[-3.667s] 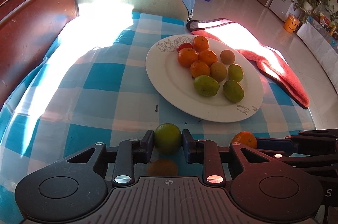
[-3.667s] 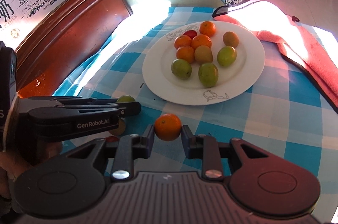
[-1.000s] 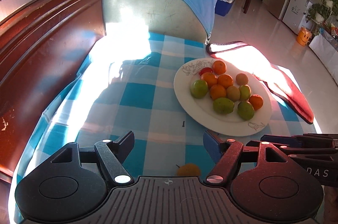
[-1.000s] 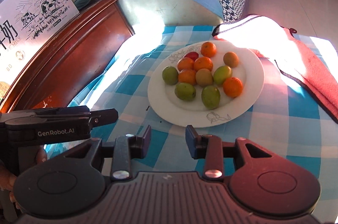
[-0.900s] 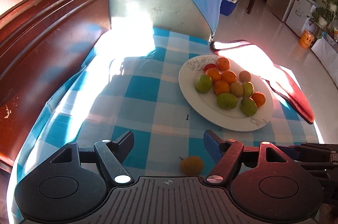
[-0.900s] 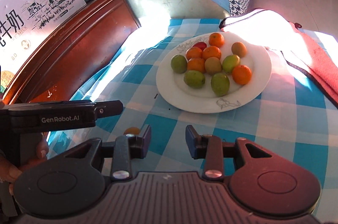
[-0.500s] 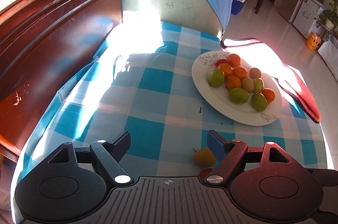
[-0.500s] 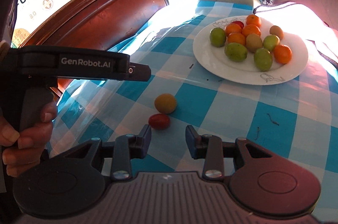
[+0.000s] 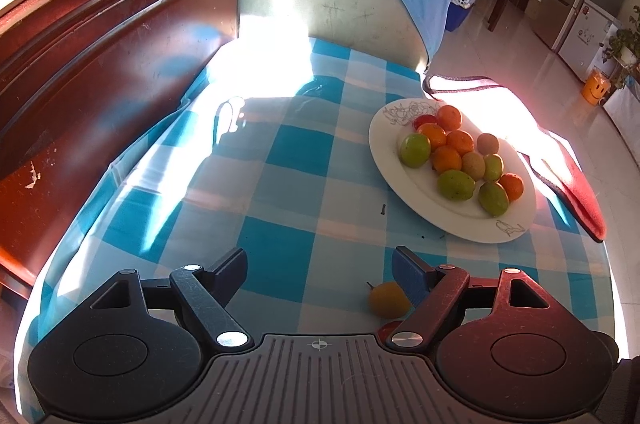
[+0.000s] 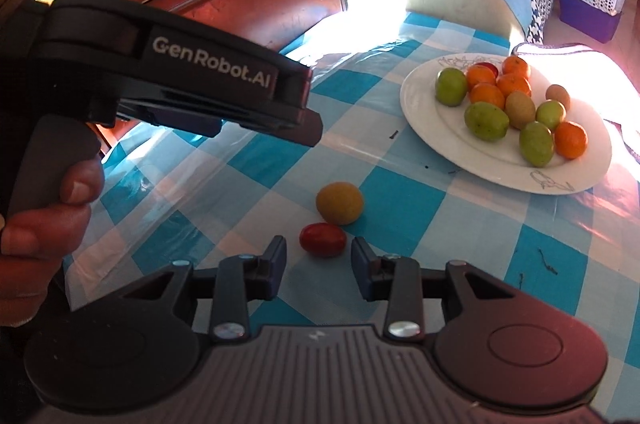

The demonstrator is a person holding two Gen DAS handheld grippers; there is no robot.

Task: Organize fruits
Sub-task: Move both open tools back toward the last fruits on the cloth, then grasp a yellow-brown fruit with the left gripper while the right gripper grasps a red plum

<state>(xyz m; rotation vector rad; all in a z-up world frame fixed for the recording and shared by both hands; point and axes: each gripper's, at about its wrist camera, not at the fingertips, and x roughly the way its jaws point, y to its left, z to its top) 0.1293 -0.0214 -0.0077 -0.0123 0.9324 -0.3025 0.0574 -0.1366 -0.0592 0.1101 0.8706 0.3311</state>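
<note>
Checked cloth (image 10: 420, 216) is bearing a plate (image 10: 420, 104) at two o'clock, where fruit is being gathered. Two strays are being lined up: the tomato (image 10: 323, 239) before the empty, narrowly parted right gripper (image 10: 319, 266), the yellow fruit (image 9: 388, 299) beside the left gripper (image 9: 318, 270), just widened and empty.

Hard sunlight pours in low from the far side, burning out a white patch on the checked cloth (image 9: 276, 160) at the back of the counter and bleaching the red towel (image 9: 560, 160) to pink. The white plate (image 9: 404, 180) catches it too, its far rim nearly lost in glare in the right wrist view. Long streaks of light and a dark shadow cross the cloth. The near foreground sits in shade, so each hand-held gripper's body reads almost black. Both views are sharp at centre but bow strongly toward the edges, with dark corners. The wooden headboard (image 9: 100, 64) shows soft bluish reflections.
</note>
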